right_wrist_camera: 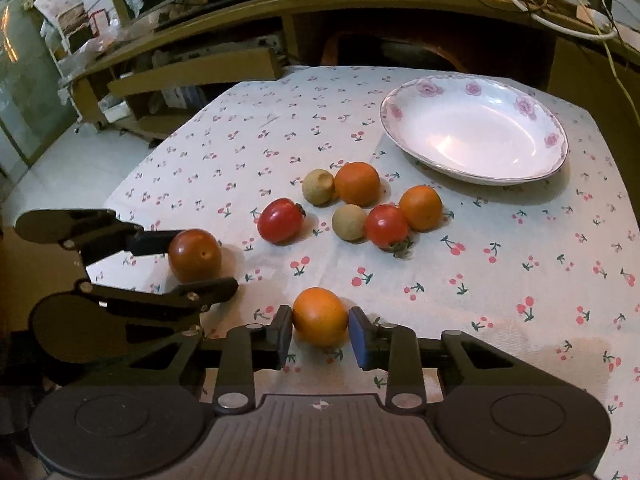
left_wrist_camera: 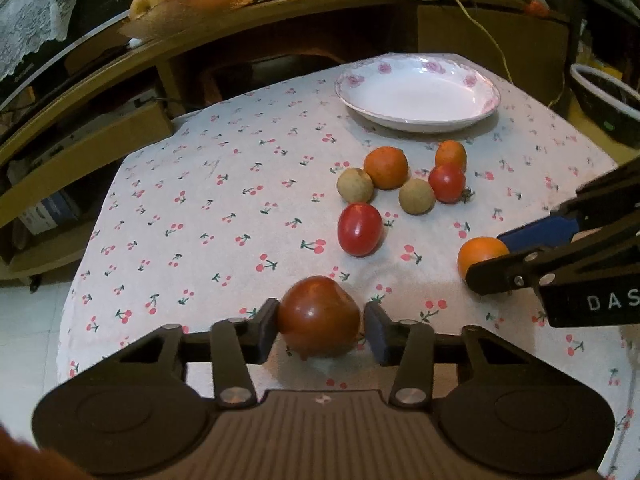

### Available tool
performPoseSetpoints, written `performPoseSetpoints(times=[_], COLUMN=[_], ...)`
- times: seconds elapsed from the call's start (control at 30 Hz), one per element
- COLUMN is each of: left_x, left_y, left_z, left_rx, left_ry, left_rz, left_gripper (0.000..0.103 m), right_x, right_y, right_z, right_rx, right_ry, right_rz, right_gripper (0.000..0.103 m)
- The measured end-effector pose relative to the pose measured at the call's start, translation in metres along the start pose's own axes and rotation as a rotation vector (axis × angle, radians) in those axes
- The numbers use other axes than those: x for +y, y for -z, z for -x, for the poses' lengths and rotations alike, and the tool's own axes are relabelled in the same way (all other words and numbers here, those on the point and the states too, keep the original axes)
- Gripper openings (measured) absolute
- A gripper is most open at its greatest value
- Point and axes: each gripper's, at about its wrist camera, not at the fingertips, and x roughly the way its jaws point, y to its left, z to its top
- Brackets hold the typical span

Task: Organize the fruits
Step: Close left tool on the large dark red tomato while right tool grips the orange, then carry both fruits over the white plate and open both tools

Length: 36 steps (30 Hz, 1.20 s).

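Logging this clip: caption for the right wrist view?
Right claw brackets an orange on the cherry-print cloth; left claw brackets a dark tomato.
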Motion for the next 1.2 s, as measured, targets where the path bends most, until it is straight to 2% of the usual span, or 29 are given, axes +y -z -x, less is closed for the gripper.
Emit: performPoseSetpoints(times=[0.1,0.23,0.43,0.67,0.87,1.2], left_x=[0.002,-0.002,-0.008,-0.023,-0.034,-0.035], left_y=[-0.004,-0.007,-0.036,-0.09,-0.123,-0.146], left_z=[0.002,0.003,0.007,-0.015,-0.037,-0.068], left_rx=[0.009,0.018,-0.037,-0.079,-0.1,-0.086], left_ry=[0.048,0.046,0.069,0.107,0.113,0.128], left_rz=[0.012,-0.011,-0.031,-0.03,-0.06,-0.046], left_gripper=[0.046,0.046,0.046,0.046,0.046,0.046], right_x=[0.0,-0.001,-0.009,-0.041,-0.065,-0.097], right_y=[-0.001,-0.001,-0.012,-0.039,-0.061,-0.087], right_z=[0.002,0.009,0.023,0.029,0.02,-0.001], right_rx=[-0.003,-0.021,-0.068,-0.132,-0.146,-0.135], right_ry=[0.0,-0.005,0.007,0.075,0.119,0.153], right_rz=[-0.012,-0.026,-0.045,-0.103,-0.126,-0.139], right_gripper=[0.031,0.031,0.031,0.031,0.031,0.031])
